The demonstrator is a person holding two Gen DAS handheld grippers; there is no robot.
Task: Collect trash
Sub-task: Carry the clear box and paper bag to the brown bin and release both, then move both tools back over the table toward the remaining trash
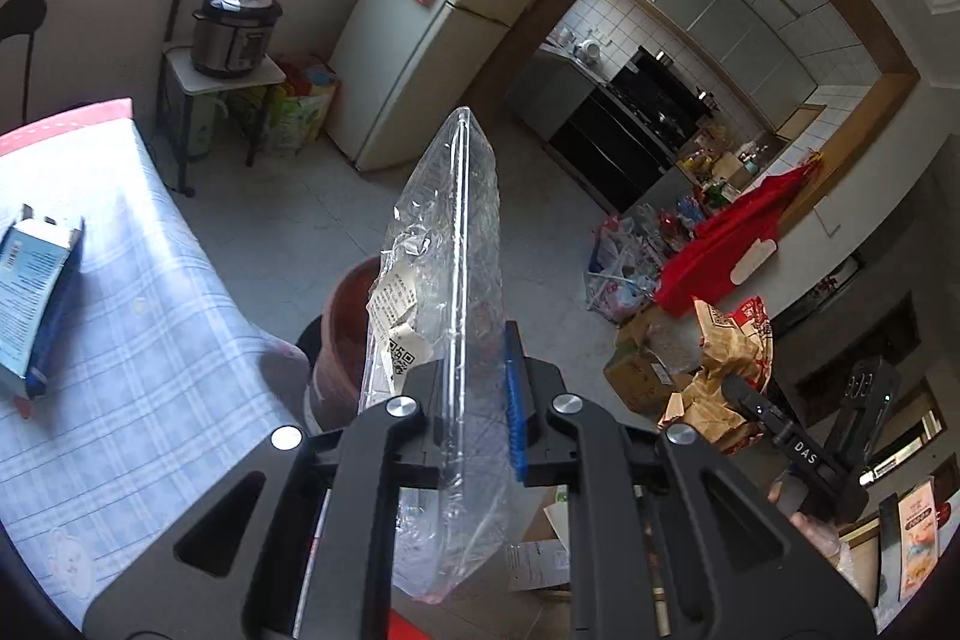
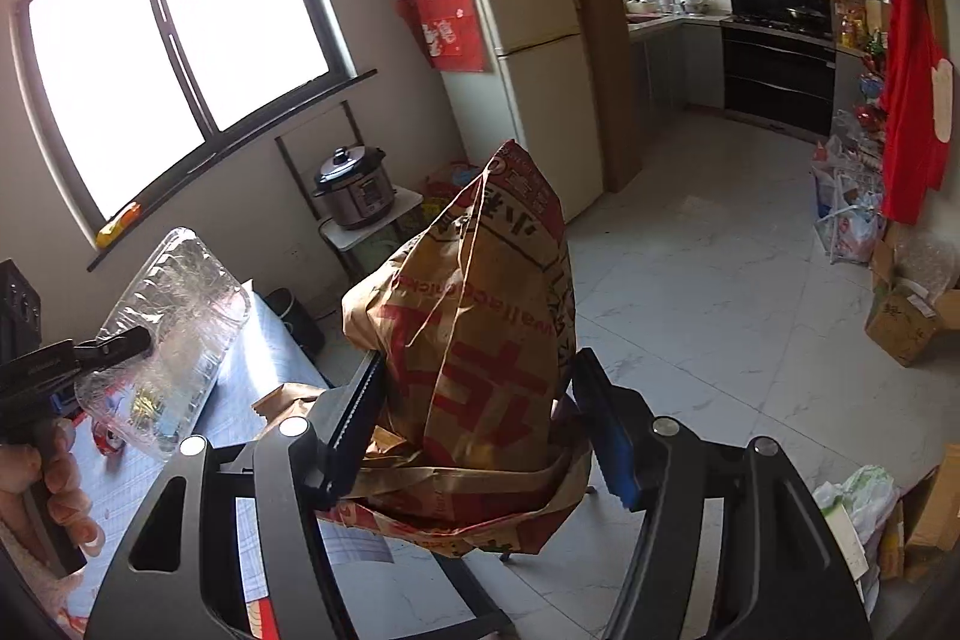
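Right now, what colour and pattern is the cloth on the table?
Pale blue and white plaid tablecloth with a red edge, clearest in the left wrist view.

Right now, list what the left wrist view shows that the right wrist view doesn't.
Only the left wrist view shows the blue box on the table and the brown bin below the clear tray. Only the right wrist view shows the whole window and the person's hand. Both show the tray clamped in the left gripper, the paper bag in the right gripper, the fridge and the cooker.
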